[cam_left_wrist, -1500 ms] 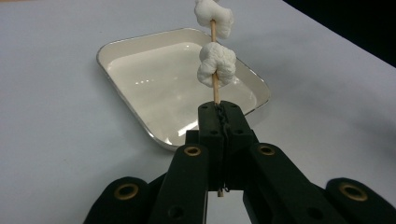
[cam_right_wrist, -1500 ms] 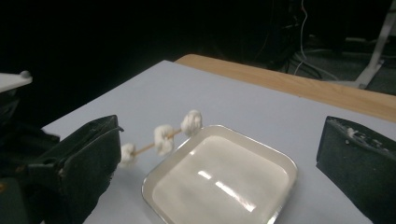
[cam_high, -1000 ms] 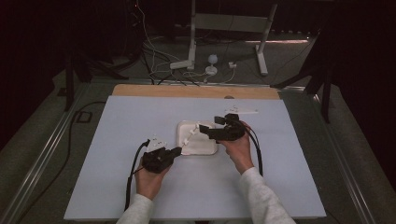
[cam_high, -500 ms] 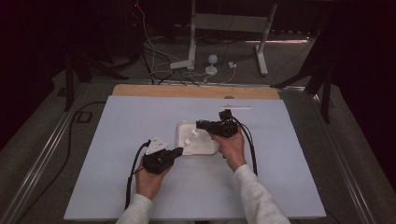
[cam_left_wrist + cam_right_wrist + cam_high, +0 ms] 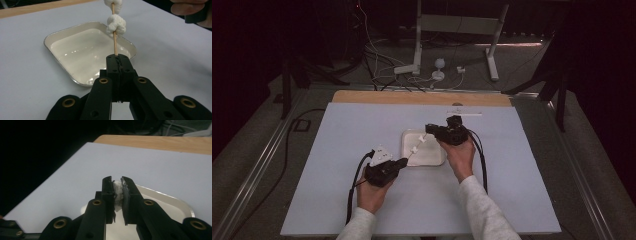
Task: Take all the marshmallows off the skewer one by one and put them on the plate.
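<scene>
I've got the left gripper [image 5: 401,162] clamped tight on the bottom end of the skewer [image 5: 115,44], jaws fully together with the stick rising straight out between them. In the left gripper view a marshmallow [image 5: 115,24] sits partway up the skewer, another above it at the top edge. The skewer runs slantwise above the white tray [image 5: 432,159], from my left gripper up toward the right one. My right gripper [image 5: 429,129] has just been closing, and now its jaws pinch a white marshmallow [image 5: 118,193] between the pads; you can see it squeezed in the narrow gap in the right gripper view. That gripper hangs over the tray's far edge, near the skewer's upper end. The tray rests in the middle of the pale table [image 5: 337,150], just beyond my left hand [image 5: 373,194]. My right hand [image 5: 460,156] is just right of the tray.
</scene>
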The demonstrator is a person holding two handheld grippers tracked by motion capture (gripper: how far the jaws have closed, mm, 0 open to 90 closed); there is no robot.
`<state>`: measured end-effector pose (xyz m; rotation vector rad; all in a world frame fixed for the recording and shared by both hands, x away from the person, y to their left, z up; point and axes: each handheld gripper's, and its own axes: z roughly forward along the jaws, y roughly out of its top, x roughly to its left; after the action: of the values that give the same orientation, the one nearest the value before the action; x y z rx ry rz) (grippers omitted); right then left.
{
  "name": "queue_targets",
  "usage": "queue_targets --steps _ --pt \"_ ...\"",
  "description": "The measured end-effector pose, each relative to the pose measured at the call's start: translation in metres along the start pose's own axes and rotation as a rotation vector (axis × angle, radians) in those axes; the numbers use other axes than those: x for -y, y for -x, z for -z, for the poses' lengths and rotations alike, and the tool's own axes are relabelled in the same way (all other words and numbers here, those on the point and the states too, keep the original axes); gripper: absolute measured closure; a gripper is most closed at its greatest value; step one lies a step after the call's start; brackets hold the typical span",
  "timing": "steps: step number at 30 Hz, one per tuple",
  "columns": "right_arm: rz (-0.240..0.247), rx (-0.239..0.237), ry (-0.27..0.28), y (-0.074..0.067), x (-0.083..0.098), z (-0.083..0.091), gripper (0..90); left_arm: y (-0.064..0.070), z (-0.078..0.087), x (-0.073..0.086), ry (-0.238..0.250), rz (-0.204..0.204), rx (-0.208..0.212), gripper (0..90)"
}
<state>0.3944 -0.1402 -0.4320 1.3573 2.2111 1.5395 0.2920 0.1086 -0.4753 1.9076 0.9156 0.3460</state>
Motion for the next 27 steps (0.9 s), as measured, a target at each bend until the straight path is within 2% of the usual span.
queue_targets --steps 3,5,8,9,10,12,13,15,17,20,26,27 --pt "0.0 0.013 0.008 0.001 0.0 0.001 82.9 0.0 0.0 -0.001 -0.005 -0.016 -0.004 90.0" --pt "0.016 0.033 0.008 0.0 0.0 0.001 83.2 0.001 0.0 -0.001 -0.012 -0.022 -0.005 90.0" --pt "0.014 0.04 0.019 0.0 0.0 0.002 83.3 0.001 0.001 0.0 -0.011 -0.014 -0.003 90.0" --pt "0.028 0.126 0.049 0.001 -0.001 0.005 83.9 0.0 0.0 0.004 -0.059 -0.045 -0.042 90.0" --pt "0.028 0.126 0.049 0.001 -0.001 0.005 83.9 0.0 0.0 0.004 -0.059 -0.045 -0.042 90.0" --pt "-0.038 0.123 0.089 0.016 -0.006 0.015 83.9 -0.007 0.003 0.009 -0.047 0.003 -0.02 90.0" --pt "-0.023 0.126 0.071 0.019 -0.008 0.019 83.7 -0.01 0.003 0.008 -0.038 0.018 -0.016 90.0" --pt "0.023 0.112 0.035 0.018 -0.007 0.021 83.2 -0.011 0.003 0.004 -0.019 0.035 -0.01 90.0" --pt "0.042 0.076 0.01 0.013 0.0 0.014 82.5 -0.009 0.003 0.003 -0.022 0.028 -0.01 90.0" --pt "0.035 0.067 -0.003 0.012 0.005 0.008 82.1 -0.008 0.003 0.003 -0.02 0.042 -0.021 90.0" --pt "0.049 0.069 -0.078 0.009 0.025 -0.011 80.9 -0.014 0.005 0.005 -0.014 0.084 -0.037 90.0" --pt "0.055 0.073 -0.104 0.01 0.03 -0.016 80.4 -0.014 0.005 0.005 -0.013 0.084 -0.036 90.0"
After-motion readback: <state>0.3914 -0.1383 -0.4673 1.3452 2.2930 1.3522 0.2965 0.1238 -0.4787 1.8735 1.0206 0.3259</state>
